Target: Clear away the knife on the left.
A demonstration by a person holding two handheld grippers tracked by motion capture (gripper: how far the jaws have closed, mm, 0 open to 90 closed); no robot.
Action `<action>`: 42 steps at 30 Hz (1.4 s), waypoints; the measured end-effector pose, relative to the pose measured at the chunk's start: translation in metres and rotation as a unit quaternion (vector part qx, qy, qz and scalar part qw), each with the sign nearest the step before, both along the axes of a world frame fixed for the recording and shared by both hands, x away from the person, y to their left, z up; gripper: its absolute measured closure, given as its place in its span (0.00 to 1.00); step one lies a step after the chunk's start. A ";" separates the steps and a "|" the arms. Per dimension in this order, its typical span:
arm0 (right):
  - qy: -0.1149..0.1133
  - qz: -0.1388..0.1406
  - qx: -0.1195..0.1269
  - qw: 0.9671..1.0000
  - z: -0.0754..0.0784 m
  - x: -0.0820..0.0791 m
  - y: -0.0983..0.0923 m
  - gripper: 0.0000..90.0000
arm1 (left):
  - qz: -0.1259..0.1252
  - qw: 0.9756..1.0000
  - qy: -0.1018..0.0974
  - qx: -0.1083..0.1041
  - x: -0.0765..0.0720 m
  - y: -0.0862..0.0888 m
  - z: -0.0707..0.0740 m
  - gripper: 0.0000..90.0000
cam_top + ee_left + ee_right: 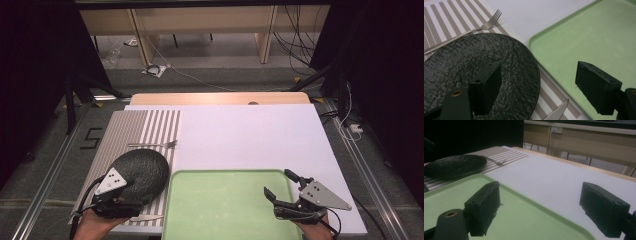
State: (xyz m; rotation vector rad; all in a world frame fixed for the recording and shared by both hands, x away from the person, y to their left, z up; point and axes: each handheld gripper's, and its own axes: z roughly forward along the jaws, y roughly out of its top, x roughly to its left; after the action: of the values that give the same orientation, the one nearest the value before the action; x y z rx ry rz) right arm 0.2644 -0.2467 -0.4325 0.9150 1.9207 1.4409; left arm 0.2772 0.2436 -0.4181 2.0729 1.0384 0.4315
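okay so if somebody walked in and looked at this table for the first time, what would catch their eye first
Most likely the pale green tray at the near edge of the white table, bare inside, with the right gripper open over its right rim. Next, the dark textured plate on the striped placemat to the tray's left, with the left gripper open above it. A fork lies on the mat just beyond the plate.
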 end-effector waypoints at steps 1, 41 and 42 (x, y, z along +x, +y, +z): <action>0.000 0.000 0.000 1.000 0.000 0.000 0.000 0.20 | 0.000 1.000 0.004 0.005 0.000 0.001 -0.001 0.23; 0.005 0.009 -0.010 1.000 -0.002 0.001 0.003 0.20 | 0.018 0.980 0.129 0.149 -0.014 0.053 -0.022 0.29; 0.004 0.010 -0.009 1.000 -0.002 0.001 0.004 0.20 | 0.015 0.978 0.140 0.156 -0.012 0.054 -0.025 0.29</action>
State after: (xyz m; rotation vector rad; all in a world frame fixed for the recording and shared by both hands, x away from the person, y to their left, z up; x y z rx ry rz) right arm 0.2658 -0.2429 -0.4345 0.8974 1.9511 1.4300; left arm 0.2652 0.2975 -0.4428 2.4535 1.2307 0.3390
